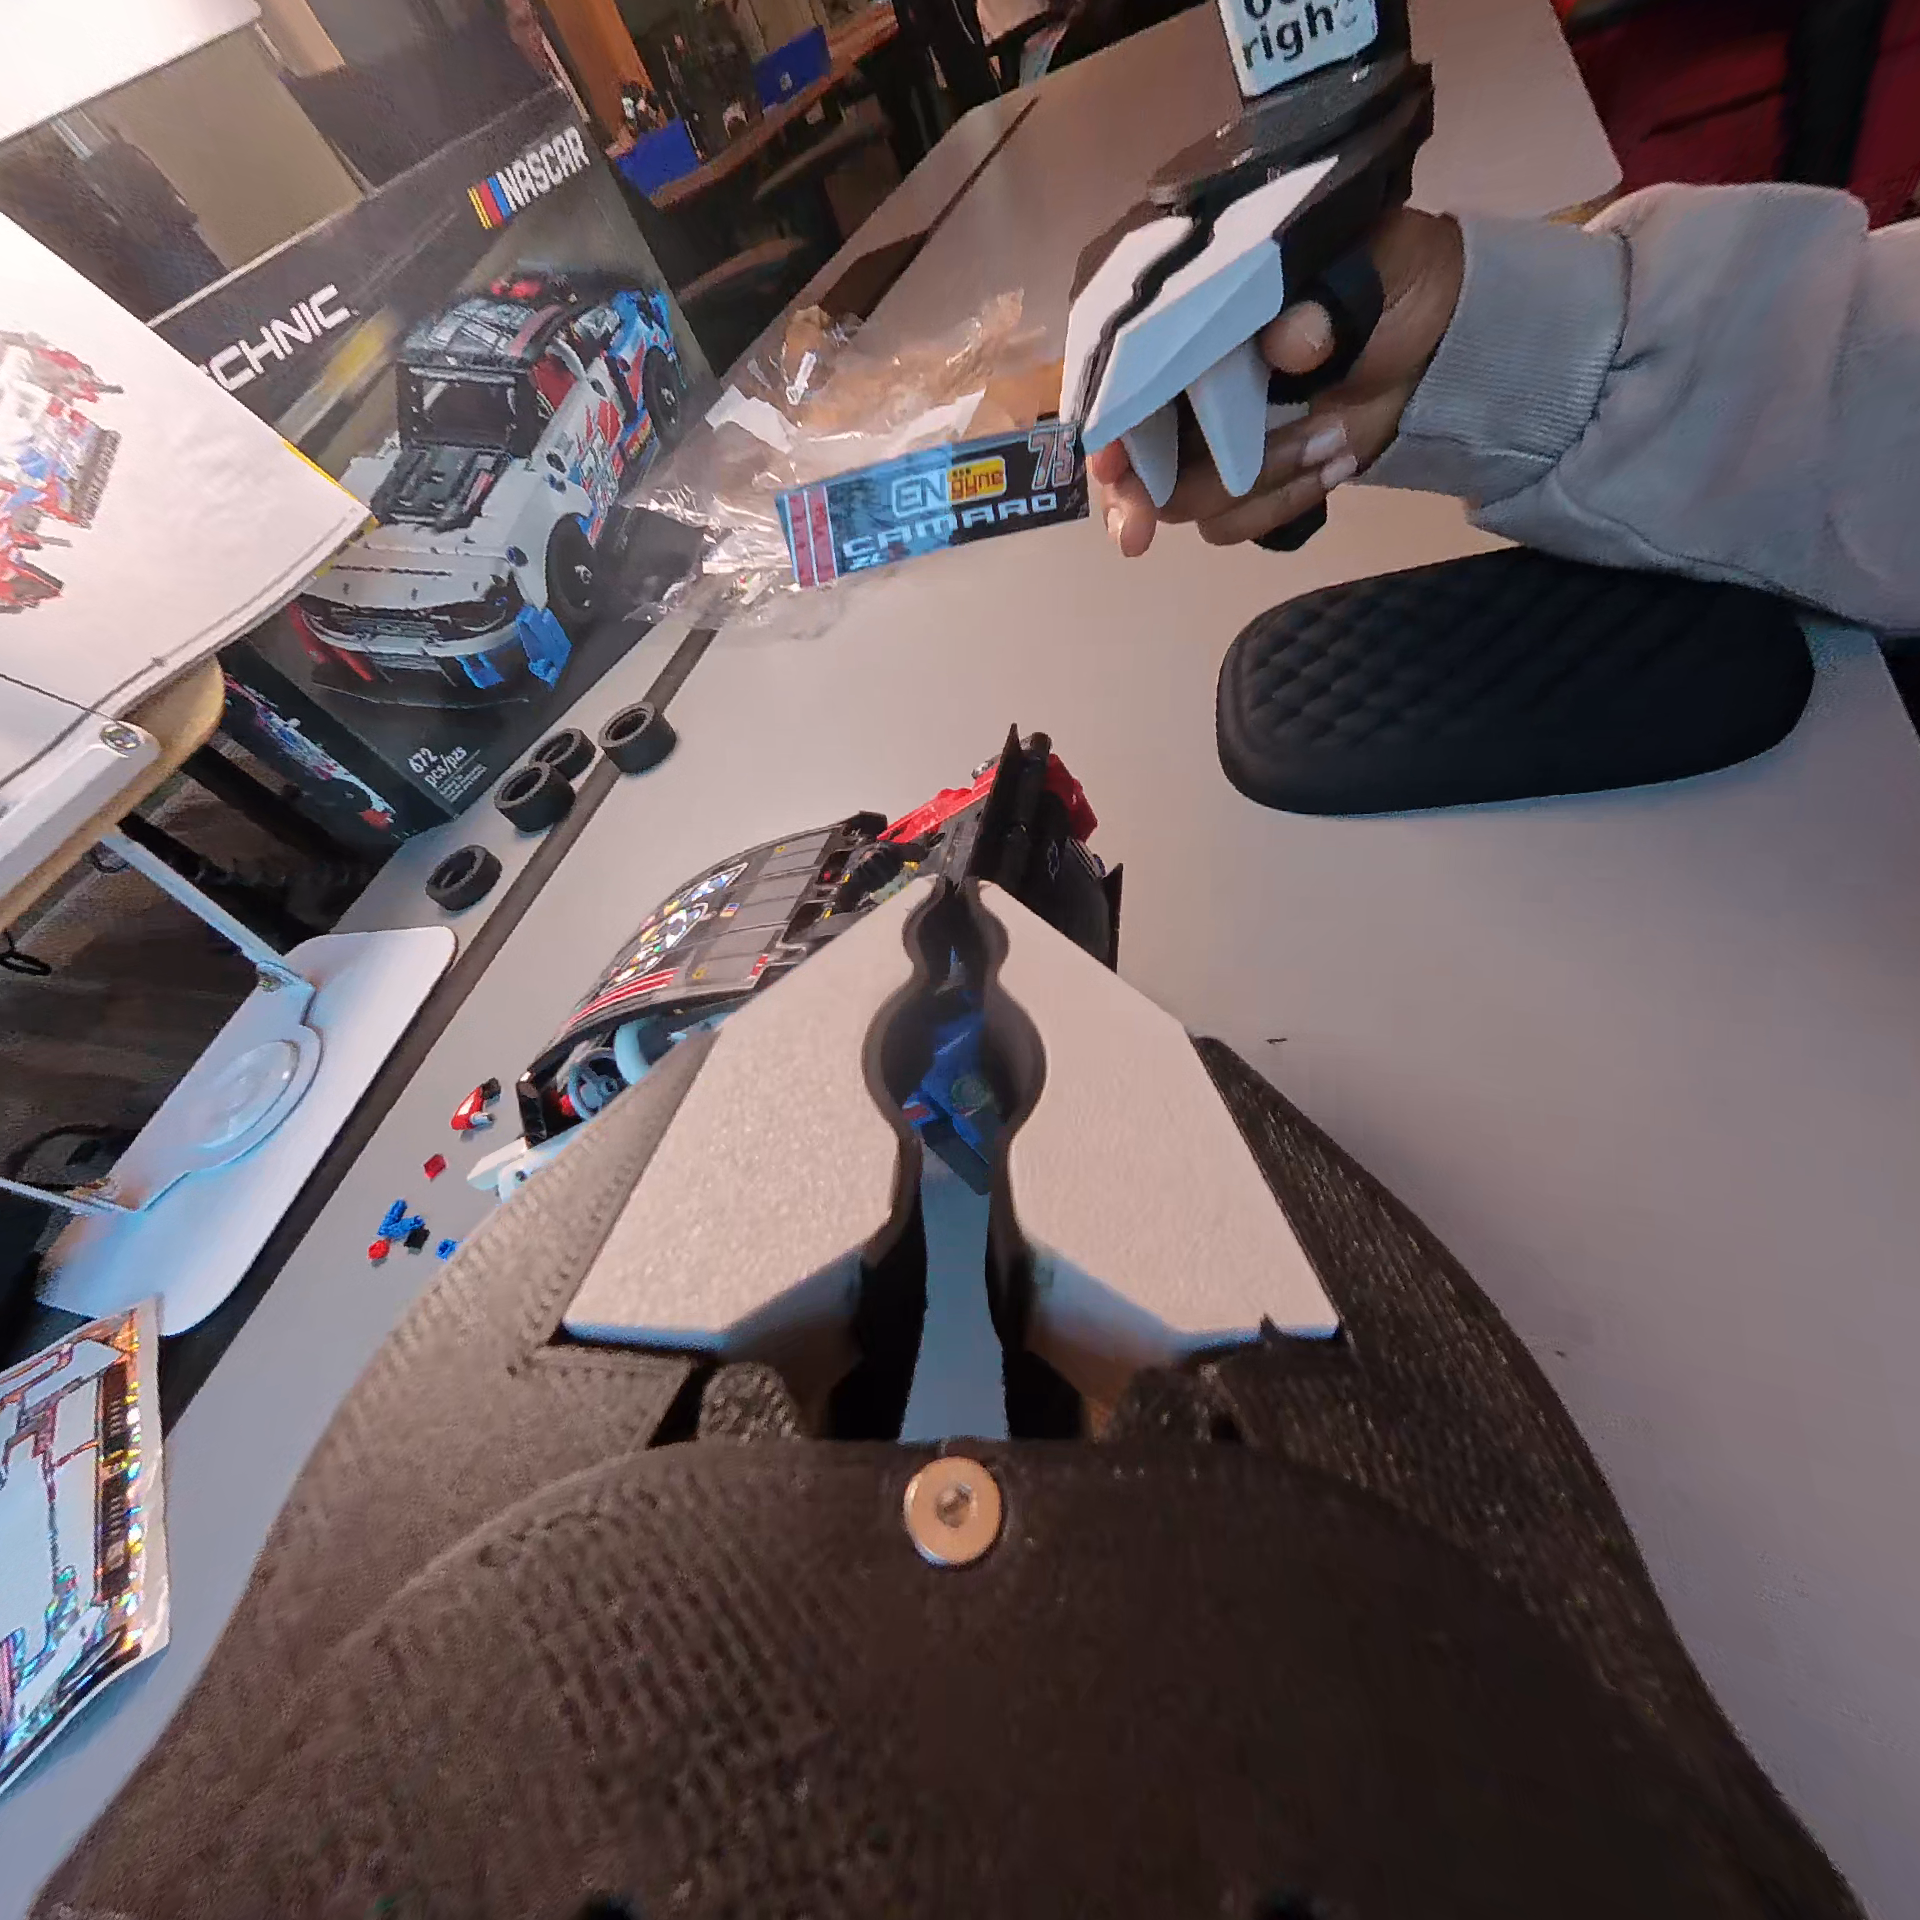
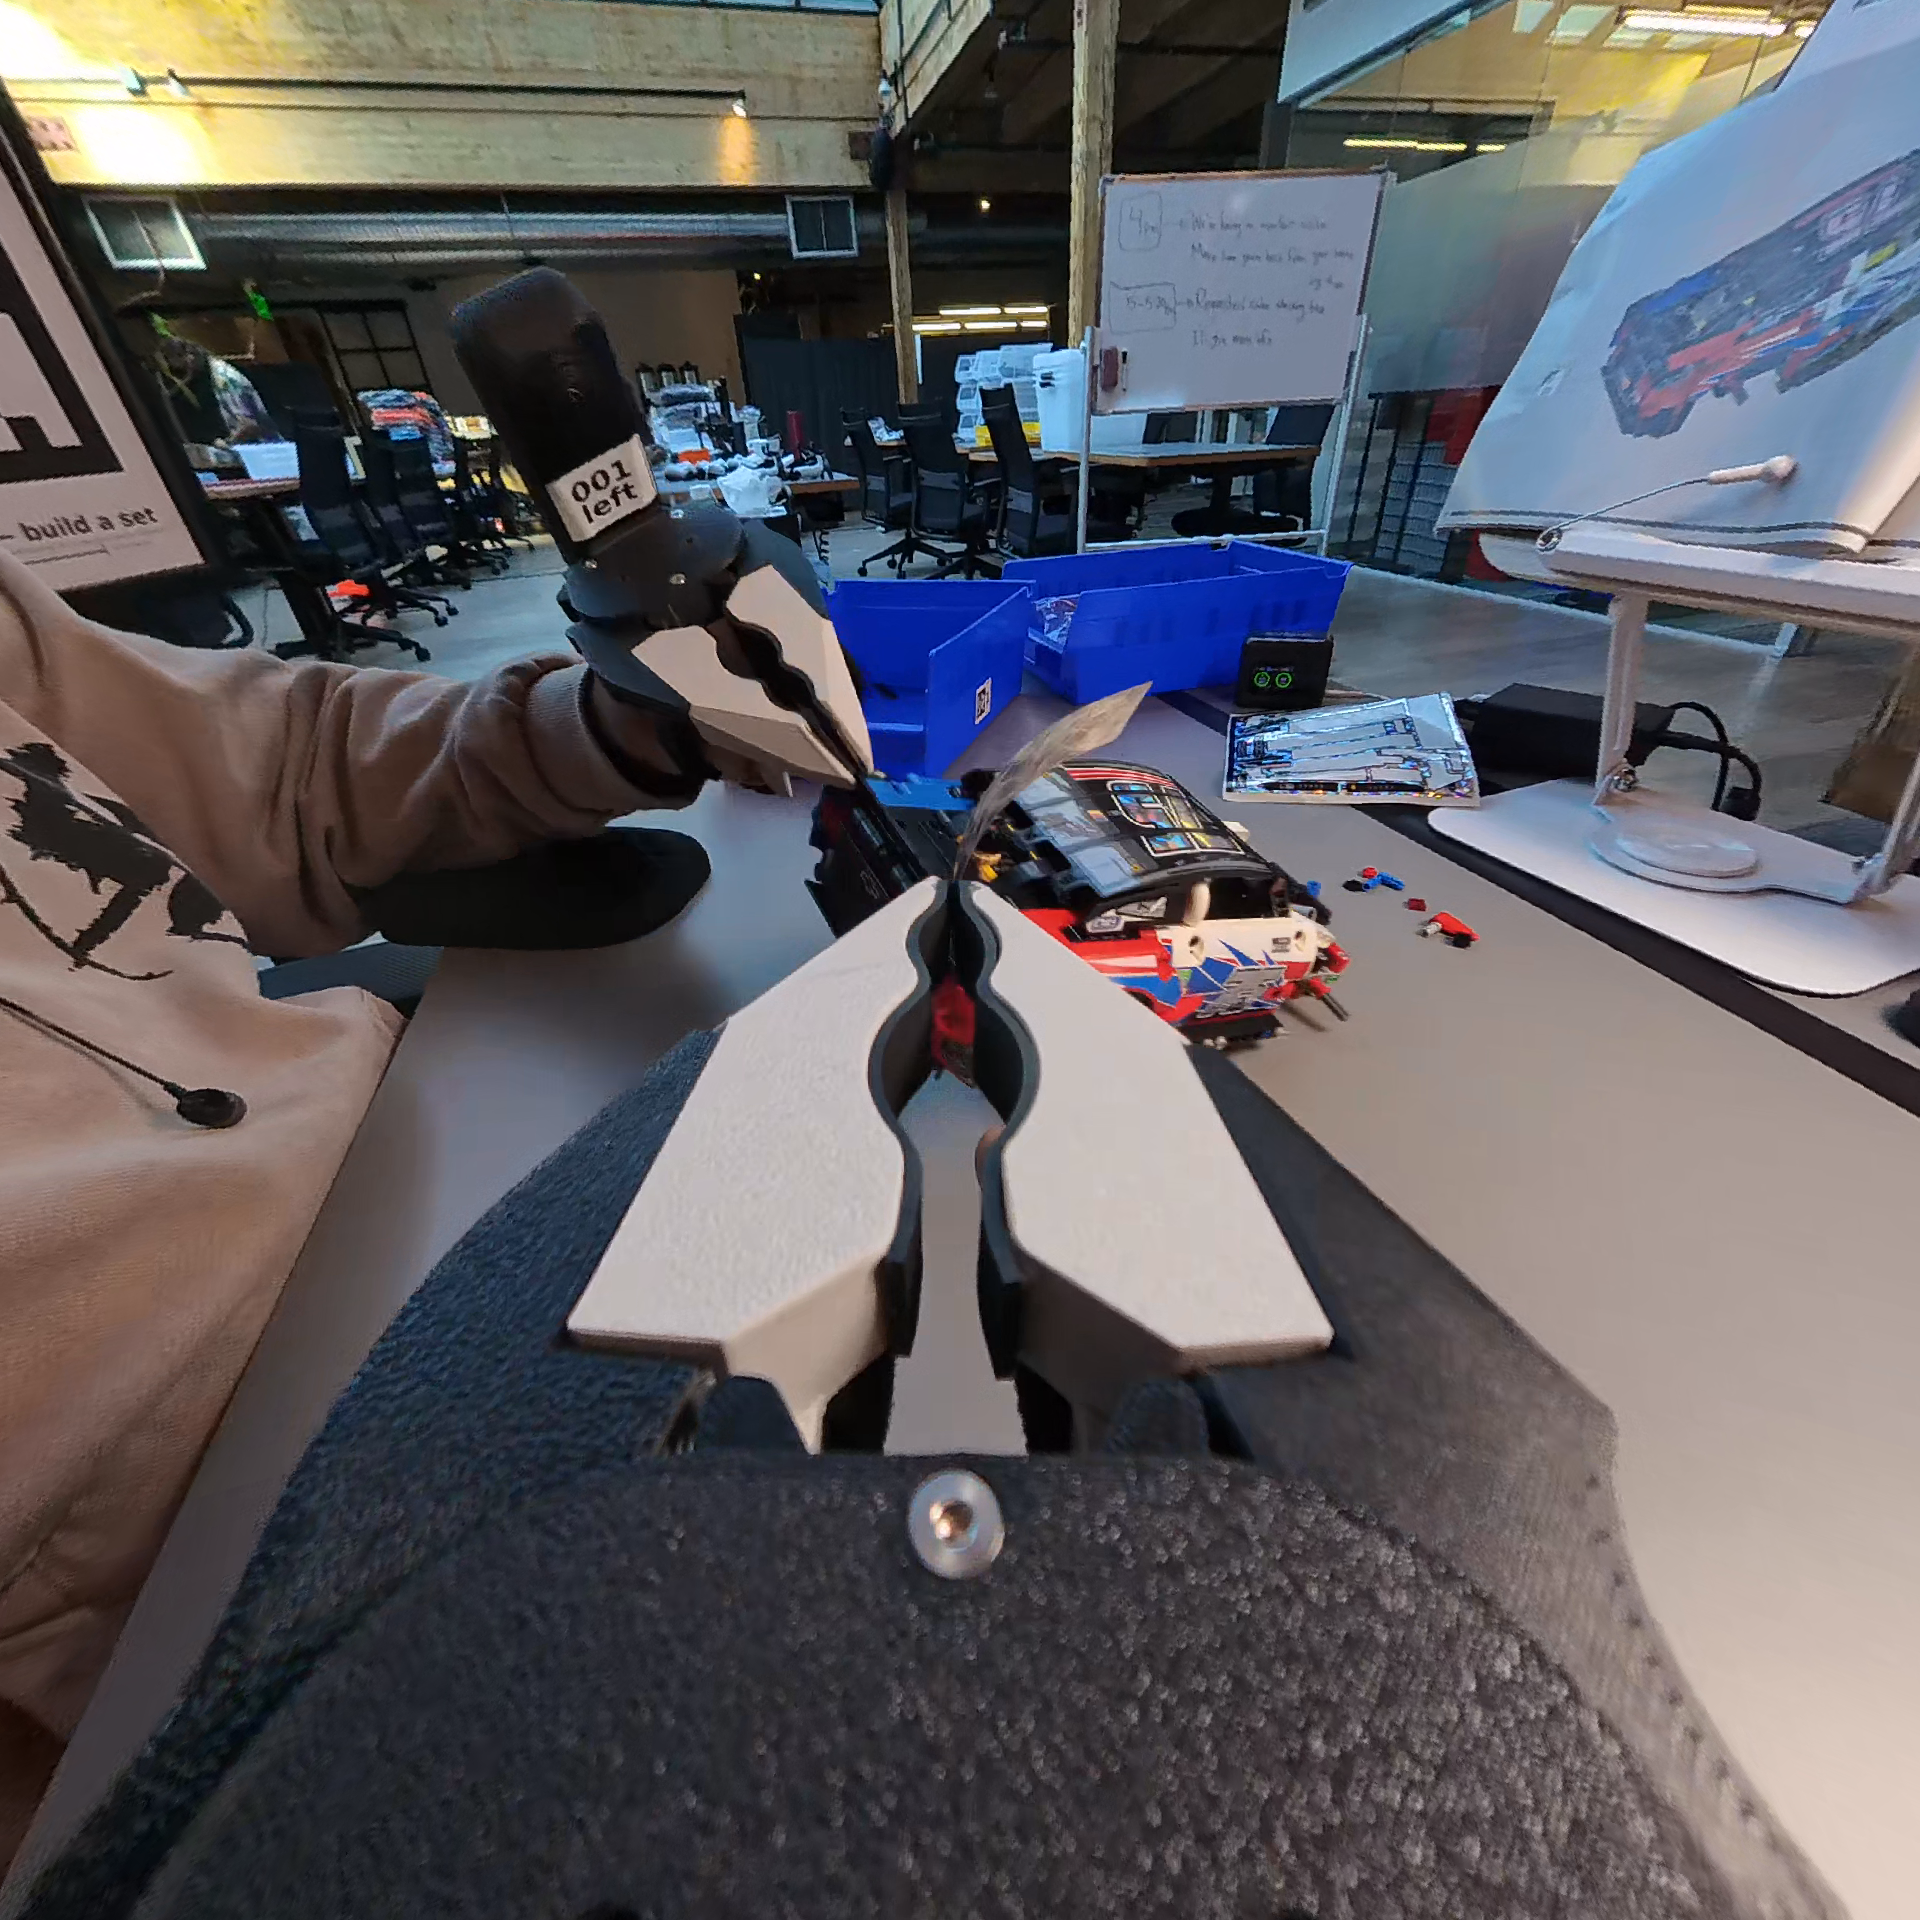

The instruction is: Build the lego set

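The partly built Lego car (image 1: pixel 727 935) lies on the grey table (image 1: pixel 1455 1039), black roof with stickers, red and white sides; it also shows in the right wrist view (image 2: pixel 1143 862). My left gripper (image 1: pixel 951 896) is shut on a blue piece (image 2: pixel 920 795) at the car's rear end; it shows from the side in the right wrist view (image 2: pixel 862 769). My right gripper (image 2: pixel 954 896) is shut on one end of a long blue and black sticker (image 1: pixel 935 509), held in the air above the car. That gripper shows at upper right in the left wrist view (image 1: pixel 1081 431). The sticker looks edge-on from the right wrist (image 2: pixel 1049 743).
The set's box (image 1: pixel 499 416) stands at the left with several black tyres (image 1: pixel 551 779) before it. Small loose pieces (image 1: pixel 410 1231) lie by the car. A shiny sticker sheet (image 2: pixel 1351 748), a booklet on a white stand (image 2: pixel 1714 312), blue bins (image 2: pixel 1143 613) and a black arm pad (image 1: pixel 1507 675) surround it. Some 12 centimetres of space lies between my two pairs of fingers.
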Tool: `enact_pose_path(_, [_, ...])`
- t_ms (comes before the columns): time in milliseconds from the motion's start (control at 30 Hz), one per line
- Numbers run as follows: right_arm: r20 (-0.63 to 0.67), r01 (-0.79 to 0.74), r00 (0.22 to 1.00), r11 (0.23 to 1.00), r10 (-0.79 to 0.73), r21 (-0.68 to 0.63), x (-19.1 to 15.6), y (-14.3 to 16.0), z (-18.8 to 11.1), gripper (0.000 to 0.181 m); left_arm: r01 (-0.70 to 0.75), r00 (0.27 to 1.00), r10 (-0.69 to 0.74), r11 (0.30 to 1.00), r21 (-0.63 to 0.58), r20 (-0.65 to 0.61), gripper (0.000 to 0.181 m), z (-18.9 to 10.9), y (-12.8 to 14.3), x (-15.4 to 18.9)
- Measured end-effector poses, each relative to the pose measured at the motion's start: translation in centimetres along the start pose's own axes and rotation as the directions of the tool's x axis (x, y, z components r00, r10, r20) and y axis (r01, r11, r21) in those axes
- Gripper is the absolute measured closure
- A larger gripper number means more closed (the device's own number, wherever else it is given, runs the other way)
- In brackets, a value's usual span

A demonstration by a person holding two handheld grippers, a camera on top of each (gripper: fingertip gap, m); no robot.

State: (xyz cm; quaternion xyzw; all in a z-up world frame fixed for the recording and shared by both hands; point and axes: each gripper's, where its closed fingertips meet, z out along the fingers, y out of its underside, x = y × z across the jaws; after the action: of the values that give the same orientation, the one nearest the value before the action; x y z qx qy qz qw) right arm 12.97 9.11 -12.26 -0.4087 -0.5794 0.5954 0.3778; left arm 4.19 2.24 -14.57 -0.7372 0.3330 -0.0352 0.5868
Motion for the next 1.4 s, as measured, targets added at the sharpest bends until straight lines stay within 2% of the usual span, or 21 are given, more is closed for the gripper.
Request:
enact_pose_path(233, [-0.033, -0.005, 0.999, 1.000, 0.005, -0.011, 0.8, 0.4, -0.4, 0.181, 0.000, 0.998, -0.007, 0.994, 0.106, 0.059, 0.181, -2.2, -2.9, -1.2])
enact_pose_path(533, [-0.017, 0.014, 1.000, 0.993, -0.016, -0.117, 0.5, 2.7, 0.7, 0.181, -0.021, 0.994, -0.002, 0.979, 0.204, 0.111, 0.181, -3.8, -6.2, -2.7])
enact_pose_path(733, [0.120, 0.071, 0.991, 0.987, -0.053, -0.145, -1.9, 2.6, -0.6, 0.181, -0.015, 0.991, -0.016, 0.975, 0.223, 0.133, 0.181, -3.8, -6.7, -3.8])
enact_pose_path(833, [0.316, 0.090, 0.948, 0.980, -0.029, -0.179, -5.5, 3.2, -1.0, 0.181, -0.004, 0.991, -0.027, 0.973, 0.232, 0.132, 0.181, -3.8, -6.9, -4.3])
enact_pose_path(900, [0.395, 0.109, 0.918, 0.965, -0.006, -0.240, -6.9, 4.7, 0.5, 0.181, -0.005, 0.992, -0.025, 0.973, 0.231, 0.125, 0.181, -3.6, -6.9, -4.4])
enact_pose_path(967, [0.422, 0.138, 0.906, 0.954, -0.013, -0.267, -7.0, 5.8, 3.3, 0.181, 0.001, 0.993, -0.029, 0.972, 0.236, 0.115, 0.181, -3.4, -7.0, -4.3])
enact_pose_path(1067, [0.366, 0.138, 0.929, 0.970, -0.056, -0.201, -5.2, 5.9, 8.0, 0.181, 0.012, 0.993, -0.041, 0.968, 0.250, 0.109, 0.181, -3.3, -7.1, -4.1])
enact_pose_path(1133, [0.349, 0.109, 0.936, 0.979, -0.042, -0.175, -4.1, 6.1, 10.0, 0.181, 0.021, 0.994, -0.048, 0.966, 0.258, 0.100, 0.181, -3.5, -7.1, -3.8])
enact_pose_path(1267, [0.394, 0.001, 0.918, 0.995, 0.039, -0.100, -4.0, 5.7, 11.8, 0.181, 0.019, 0.996, -0.041, 0.961, 0.275, 0.075, 0.181, -3.9, -7.2, -2.8])
enact_pose_path(1400, [0.479, -0.071, 0.872, 0.994, 0.103, -0.084, -5.4, 5.1, 11.9, 0.181, -0.003, 0.999, -0.011, 0.958, 0.285, 0.046, 0.181, -4.1, -7.2, -1.6])
